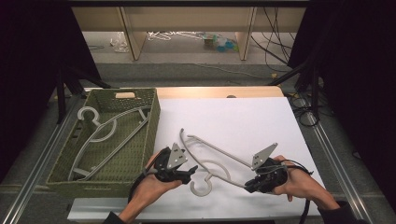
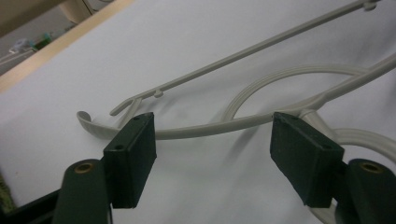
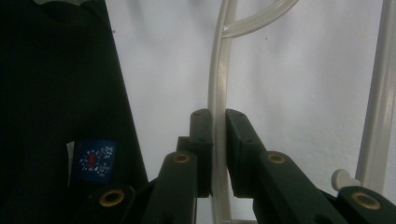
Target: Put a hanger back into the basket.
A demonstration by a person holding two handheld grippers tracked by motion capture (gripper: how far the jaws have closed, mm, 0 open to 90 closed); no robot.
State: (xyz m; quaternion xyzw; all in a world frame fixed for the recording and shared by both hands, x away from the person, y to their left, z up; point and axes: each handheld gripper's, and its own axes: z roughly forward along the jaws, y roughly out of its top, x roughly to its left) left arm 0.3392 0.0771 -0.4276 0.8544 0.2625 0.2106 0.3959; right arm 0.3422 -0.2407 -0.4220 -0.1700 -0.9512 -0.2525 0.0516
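**Two grippers on one hanger**

One pale plastic hanger (image 1: pixel 219 161) lies on the white table (image 1: pixel 243 121), between both hands. The right gripper (image 3: pixel 218 116) pinches one arm of the hanger between its jaws. The left gripper (image 2: pixel 212 135) has its jaws spread, straddling the other arm near the hook without pressing it. A second hanger (image 1: pixel 109 133) rests in the green woven basket (image 1: pixel 152 116) at left.

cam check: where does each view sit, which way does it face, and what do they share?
High view: above the person's side, facing forward and down on the table and basket; both forearms, left tool, right tool.
Left gripper view: on the left tool, jaws apart, facing the hanger.
Right gripper view: on the right tool, clamping the hanger.
Shared: the hanger.
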